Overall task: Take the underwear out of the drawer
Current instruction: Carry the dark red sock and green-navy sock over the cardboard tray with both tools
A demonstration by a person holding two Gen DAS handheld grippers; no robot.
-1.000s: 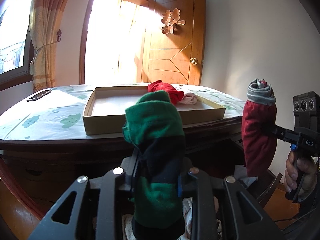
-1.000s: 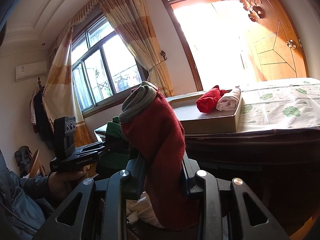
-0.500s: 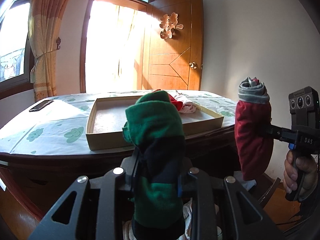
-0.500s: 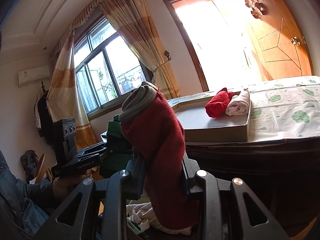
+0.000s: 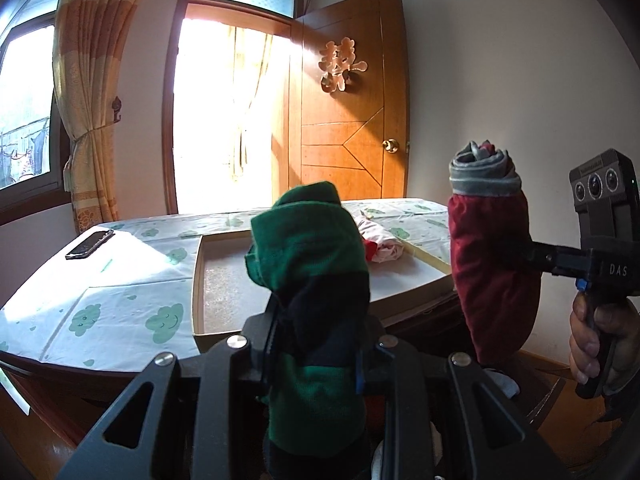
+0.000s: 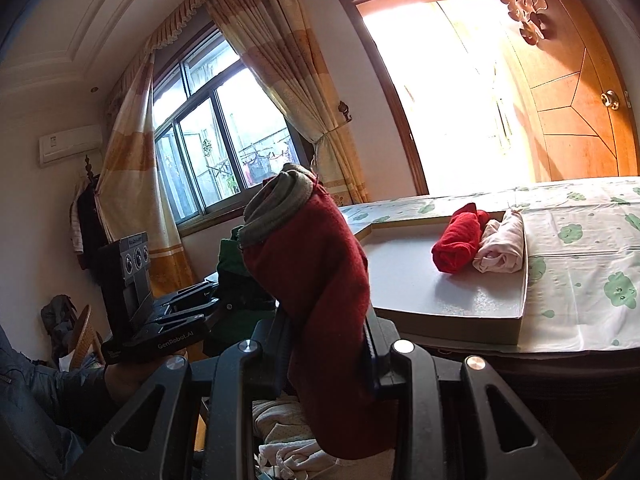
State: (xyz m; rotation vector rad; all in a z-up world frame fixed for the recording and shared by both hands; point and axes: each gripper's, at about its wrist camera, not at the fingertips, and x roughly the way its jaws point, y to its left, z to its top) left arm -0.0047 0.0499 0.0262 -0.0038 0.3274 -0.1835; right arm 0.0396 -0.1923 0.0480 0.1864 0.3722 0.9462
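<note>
The left gripper (image 5: 318, 364) pinches a rolled green and navy underwear (image 5: 312, 264) upright between its jaws, and the right gripper (image 6: 328, 356) clamps a rolled dark red underwear with a grey waistband (image 6: 316, 280) the same way. Both rolls are held in the air in front of the table (image 5: 100, 312). On the table, a shallow cardboard tray (image 6: 460, 322) holds a red roll (image 6: 458, 242) touching a pale pink roll (image 6: 502, 250). A phone (image 5: 90, 243) lies near the table's far left edge.

I've lifted both rolls — green roll (image 5: 316, 280) and red roll (image 6: 320, 292) — higher, more tabletop (image 5: 120, 304) showing now.
</note>
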